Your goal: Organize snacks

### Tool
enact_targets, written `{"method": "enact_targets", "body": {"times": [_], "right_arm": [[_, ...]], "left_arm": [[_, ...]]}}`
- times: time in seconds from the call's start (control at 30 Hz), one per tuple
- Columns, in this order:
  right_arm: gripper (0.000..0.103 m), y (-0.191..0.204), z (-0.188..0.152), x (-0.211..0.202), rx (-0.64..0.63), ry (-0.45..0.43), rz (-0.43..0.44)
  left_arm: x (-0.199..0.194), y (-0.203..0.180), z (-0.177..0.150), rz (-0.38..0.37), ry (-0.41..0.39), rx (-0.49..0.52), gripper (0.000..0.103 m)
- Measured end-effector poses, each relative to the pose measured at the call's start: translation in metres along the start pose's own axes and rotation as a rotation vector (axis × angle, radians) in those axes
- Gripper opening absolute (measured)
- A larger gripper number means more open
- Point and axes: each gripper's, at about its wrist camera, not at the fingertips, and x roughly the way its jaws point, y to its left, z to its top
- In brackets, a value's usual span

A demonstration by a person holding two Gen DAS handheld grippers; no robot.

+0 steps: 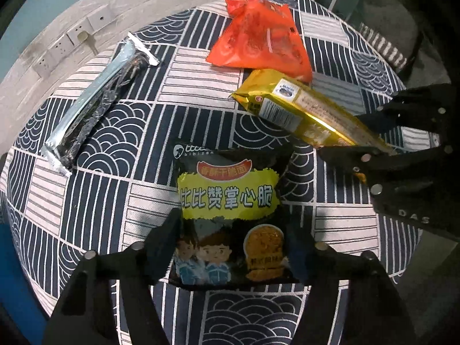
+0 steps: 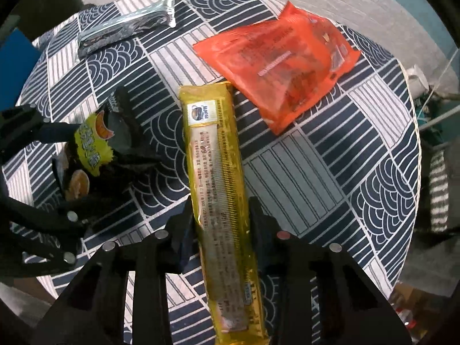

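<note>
My left gripper is shut on a black noodle snack bag with a yellow label, its fingers pressing both sides. My right gripper is shut on a long gold biscuit pack. In the left wrist view the gold pack and right gripper show at right. In the right wrist view the noodle bag and left gripper show at left. An orange snack bag and a silver-black seaweed pack lie farther back.
Everything sits on a round table with a navy and white patterned cloth. A white wall with sockets stands behind the table. A striped cloth lies beyond the table's right edge.
</note>
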Motion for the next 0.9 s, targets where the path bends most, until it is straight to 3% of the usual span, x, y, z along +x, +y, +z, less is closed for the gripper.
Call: {"method": "enact_targets", "body": {"times": [0.13, 0.6, 0.9], "right_arm": [[0.028, 0.010, 0.003, -0.006, -0.004, -0.012, 0.016], [0.027, 0.037, 0.009, -0.049, -0.035, -0.075, 0.034], [0.027, 0.054, 0.023, -0.081, -0.052, -0.118, 0.034]], "left_arm": [[-0.010, 0.009, -0.006, 0.016, -0.025, -0.030, 0.066], [-0.071, 0.040, -0.032, 0.046, -0.126, -0.114, 0.066], [-0.110, 0.071, -0.048, 0.114, -0.172, -0.180, 0.066]]}}
